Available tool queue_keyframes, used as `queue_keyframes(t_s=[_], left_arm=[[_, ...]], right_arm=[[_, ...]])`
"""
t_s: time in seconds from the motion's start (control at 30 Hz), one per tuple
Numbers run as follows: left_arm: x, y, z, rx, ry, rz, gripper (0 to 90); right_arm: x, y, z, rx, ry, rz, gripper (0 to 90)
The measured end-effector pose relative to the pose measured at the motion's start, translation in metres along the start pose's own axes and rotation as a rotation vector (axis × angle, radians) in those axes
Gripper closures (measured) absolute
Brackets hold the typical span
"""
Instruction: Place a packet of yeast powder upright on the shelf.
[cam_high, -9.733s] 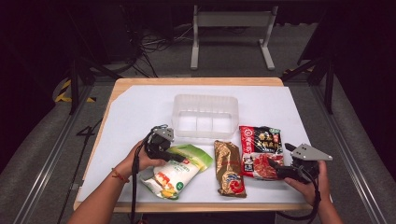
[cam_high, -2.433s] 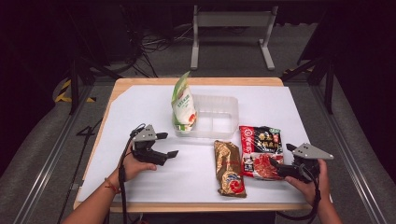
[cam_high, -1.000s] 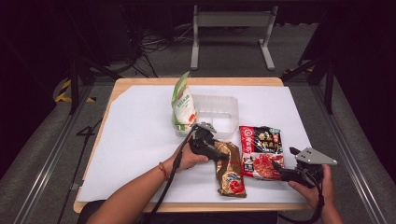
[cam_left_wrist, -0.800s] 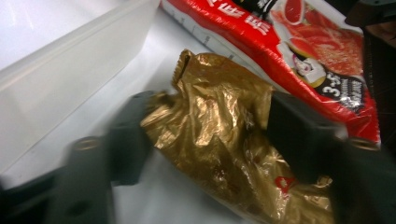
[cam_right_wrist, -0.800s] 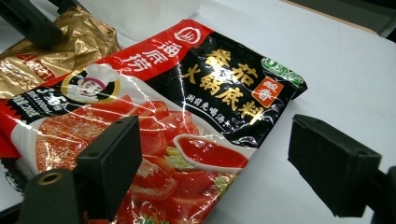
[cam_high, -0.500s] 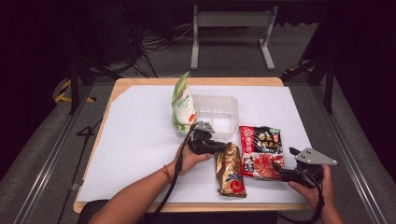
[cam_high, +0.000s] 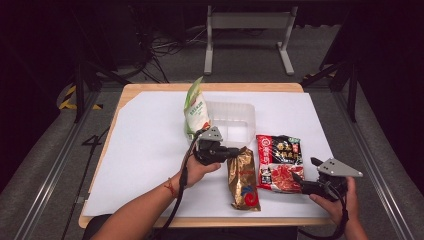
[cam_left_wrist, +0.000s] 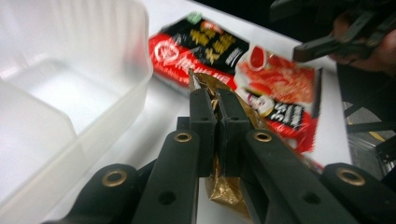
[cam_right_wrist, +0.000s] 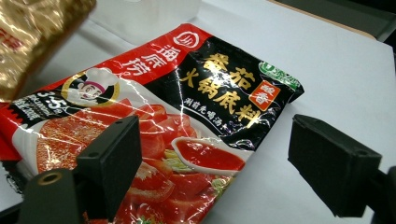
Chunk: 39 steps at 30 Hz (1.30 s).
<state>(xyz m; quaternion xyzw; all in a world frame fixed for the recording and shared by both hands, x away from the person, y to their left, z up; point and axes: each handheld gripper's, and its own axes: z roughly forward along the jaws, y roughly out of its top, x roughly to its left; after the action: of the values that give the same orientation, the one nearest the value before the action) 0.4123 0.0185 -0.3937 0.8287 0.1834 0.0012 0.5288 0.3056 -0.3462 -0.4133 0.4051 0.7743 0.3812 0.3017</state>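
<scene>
A gold and red packet (cam_high: 243, 177) lies near the table's front, its far end raised. My left gripper (cam_high: 235, 150) is shut on that far edge; its jaws have just been closing with the gold packet (cam_left_wrist: 205, 88) pinched between them. To the right lies a red and black sauce packet (cam_high: 278, 162). My right gripper (cam_high: 302, 170) stands open at the near right corner of this red packet (cam_right_wrist: 163, 126), one jaw over it and one over bare table. A green and white pouch (cam_high: 195, 112) leans upright in the left end of a clear plastic tub (cam_high: 235, 122).
White paper (cam_high: 145, 150) covers the wooden table (cam_high: 150, 88), with bare room at its left and far right. In the left gripper view the tub's wall (cam_left_wrist: 107, 107) stands close at the left. A metal frame (cam_high: 245, 22) stands on the floor beyond the table.
My left gripper has shut on the far end of the gold packet and lifted it slightly off the paper. The right gripper has kept still.
</scene>
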Motion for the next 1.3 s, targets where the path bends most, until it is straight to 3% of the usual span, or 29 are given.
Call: queue_keyframes(t_s=[0.2,0.47,0.97,1.3], left_arm=[[-0.012,0.012,-0.028,-0.090,0.007,0.040,87.9],[-0.019,0.022,-0.053,-0.162,0.024,0.075,88.3],[-0.018,0.033,-0.079,-0.251,0.085,0.081,88.5],[-0.012,0.042,-0.105,-0.332,0.158,0.038,88.5]], right_arm=[[-0.001,0.000,0.000,0.000,-0.004,0.002,17.9],[-0.001,0.000,0.000,0.001,-0.006,0.004,17.9],[-0.001,0.000,0.000,0.002,-0.009,0.003,17.9],[-0.001,0.000,0.000,0.005,-0.010,0.002,17.9]])
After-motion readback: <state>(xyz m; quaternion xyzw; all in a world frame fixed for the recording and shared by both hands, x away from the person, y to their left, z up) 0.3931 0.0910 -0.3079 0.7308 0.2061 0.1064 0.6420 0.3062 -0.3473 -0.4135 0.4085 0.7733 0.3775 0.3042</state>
